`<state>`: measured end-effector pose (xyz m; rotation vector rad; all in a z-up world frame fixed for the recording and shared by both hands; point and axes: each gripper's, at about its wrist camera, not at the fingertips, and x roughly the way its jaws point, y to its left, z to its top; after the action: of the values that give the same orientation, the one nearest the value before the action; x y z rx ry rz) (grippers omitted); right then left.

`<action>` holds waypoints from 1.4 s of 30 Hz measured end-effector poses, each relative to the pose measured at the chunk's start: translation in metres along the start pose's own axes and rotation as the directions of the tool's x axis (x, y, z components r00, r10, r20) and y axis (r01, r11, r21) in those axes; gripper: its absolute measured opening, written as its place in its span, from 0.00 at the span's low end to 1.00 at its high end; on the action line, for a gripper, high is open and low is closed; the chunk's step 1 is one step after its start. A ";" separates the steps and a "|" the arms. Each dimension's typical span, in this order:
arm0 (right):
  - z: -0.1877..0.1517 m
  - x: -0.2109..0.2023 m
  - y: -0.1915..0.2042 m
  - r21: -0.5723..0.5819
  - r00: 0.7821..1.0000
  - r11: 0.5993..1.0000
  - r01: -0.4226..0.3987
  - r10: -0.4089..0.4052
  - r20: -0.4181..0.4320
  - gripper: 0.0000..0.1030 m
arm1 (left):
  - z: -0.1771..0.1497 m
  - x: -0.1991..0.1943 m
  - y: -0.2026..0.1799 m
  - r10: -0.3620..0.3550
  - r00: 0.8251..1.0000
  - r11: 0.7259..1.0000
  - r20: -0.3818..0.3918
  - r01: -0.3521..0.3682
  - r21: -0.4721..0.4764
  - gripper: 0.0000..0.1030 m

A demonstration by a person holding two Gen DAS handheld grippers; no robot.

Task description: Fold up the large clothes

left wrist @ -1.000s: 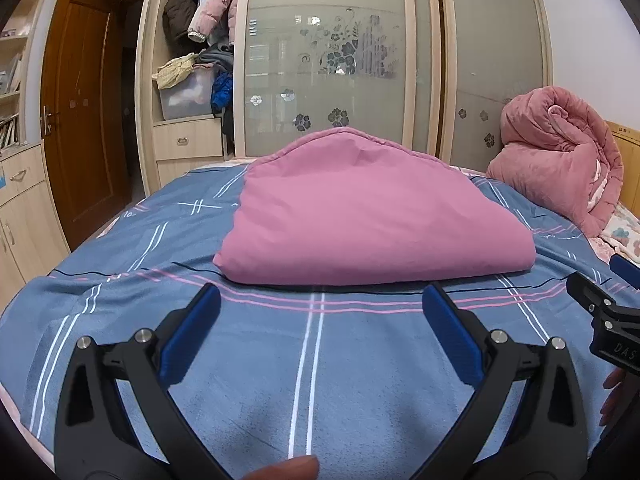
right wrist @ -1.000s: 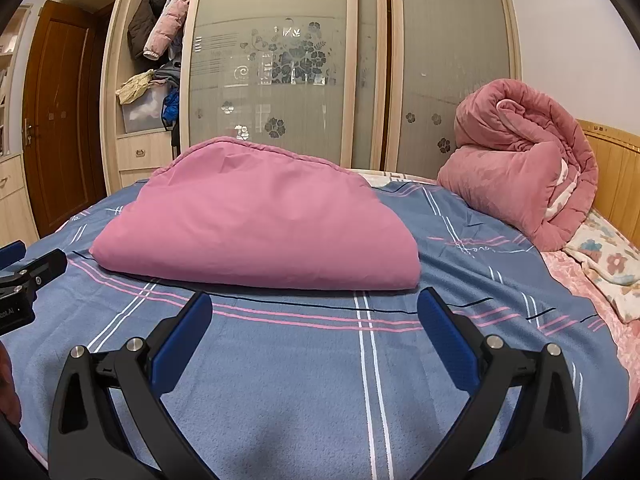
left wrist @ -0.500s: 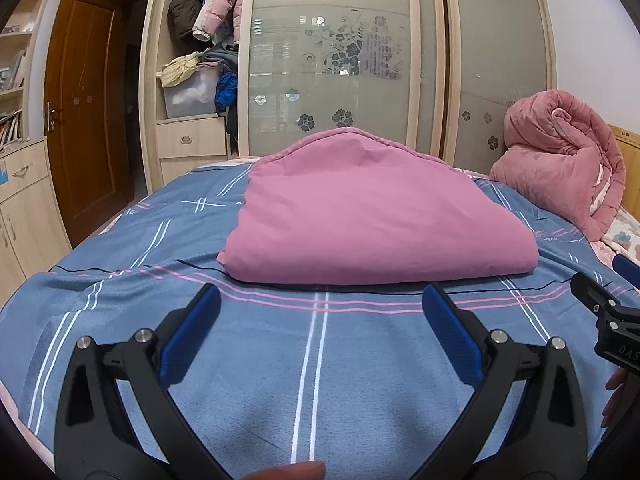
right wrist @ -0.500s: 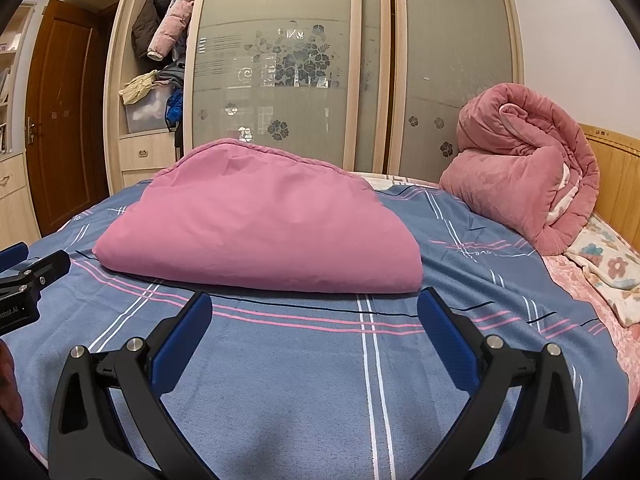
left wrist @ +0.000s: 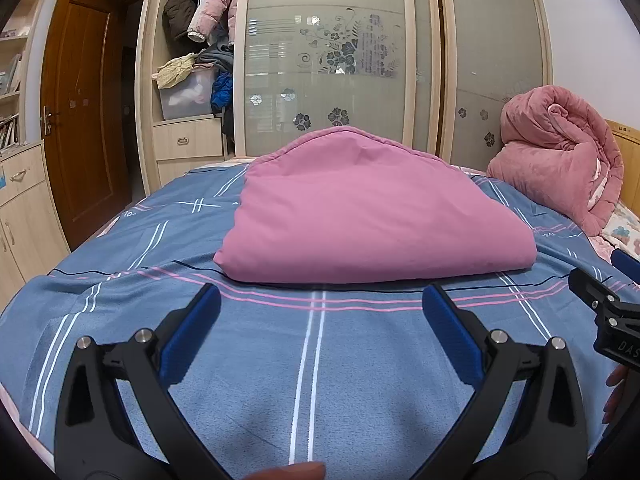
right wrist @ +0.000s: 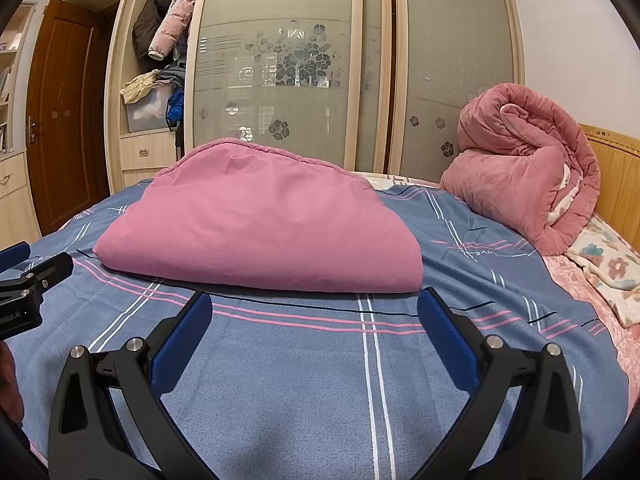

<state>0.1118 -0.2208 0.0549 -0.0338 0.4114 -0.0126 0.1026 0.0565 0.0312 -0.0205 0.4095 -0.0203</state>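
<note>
the pink quilt (left wrist: pixel 372 220) lies folded into a thick, compact bundle on the bed (left wrist: pixel 320 360), near the middle of the blue striped sheet, its rounded fold edge facing me. from how it lies, i judge the folding is done or nearly so: the layers sit stacked and the near edge is even. whether one more fold is wanted i cannot say. a second, darker pink blanket (right wrist: pixel 520 160) sits loosely rolled by the headboard, well apart from the first; if it belongs to the job, it is not yet folded.

my left gripper (left wrist: pixel 320 312) hovers above the sheet, short of the quilt, its jaws spread wide with nothing between them. my right gripper (right wrist: pixel 314 312) is the same: jaws wide apart, holding nothing, touching nothing. each gripper shows at the edge of the other's view, side by side.
</note>
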 end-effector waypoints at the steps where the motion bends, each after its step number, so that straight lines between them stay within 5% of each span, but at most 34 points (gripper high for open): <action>1: 0.000 0.000 0.000 0.000 1.000 1.000 0.000 0.000 0.000 0.99 | 0.000 0.000 0.000 -0.001 1.000 1.000 0.000 0.001 0.001 0.98; 42: 0.000 0.000 0.001 -0.003 1.000 1.000 -0.002 0.002 -0.002 0.99 | 0.000 0.001 -0.001 -0.003 1.000 1.000 -0.005 0.003 0.017 0.98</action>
<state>0.1119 -0.2199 0.0547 -0.0366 0.4138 -0.0103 0.1034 0.0554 0.0306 -0.0041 0.4142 -0.0266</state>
